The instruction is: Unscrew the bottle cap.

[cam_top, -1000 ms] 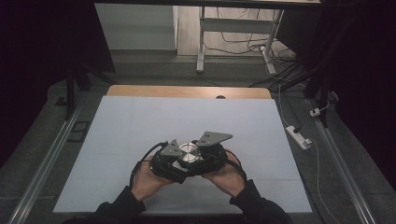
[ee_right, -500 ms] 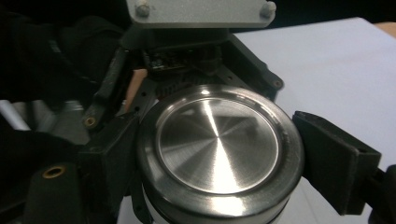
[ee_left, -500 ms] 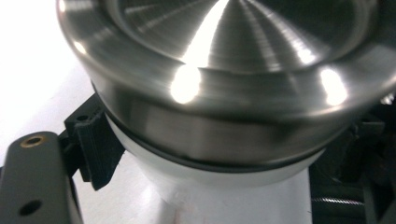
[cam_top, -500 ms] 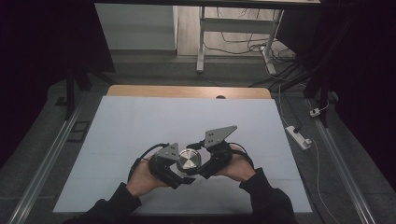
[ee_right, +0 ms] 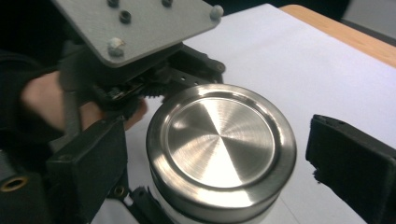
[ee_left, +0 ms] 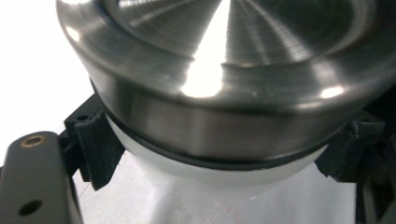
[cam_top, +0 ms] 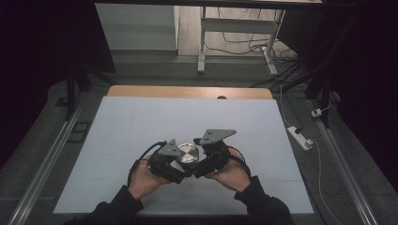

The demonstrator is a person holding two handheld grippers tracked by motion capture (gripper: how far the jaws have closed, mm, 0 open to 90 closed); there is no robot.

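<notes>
Toward the near edge of the white worktop (cam_top: 141, 122), a little left of its middle, the left gripper (cam_top: 170, 161) comes in from the person's left hand (cam_top: 143, 180). Its jaws are closed against the pale body of a small round container (cam_top: 188, 153), just under the dark seal ring; in the left gripper view the ribbed pads (ee_left: 95, 144) press on either side of the white wall. That low grip seems meant to hold the body steady and leave the top free.

At the centre sits the brushed-steel lid (ee_right: 220, 140), still seated on the container, which stands upright on the worktop.

On the right, the right gripper (cam_top: 206, 159) is spread wide around the lid: in its own view one jaw lies close by the rim and the other stands clear of it, so it grips nothing yet. It looks set to close on the lid, probably to turn or lift it.

Open white surface lies on all sides, widest toward the far wooden edge (cam_top: 187, 91); the near edge is closest, behind the wrists.
</notes>
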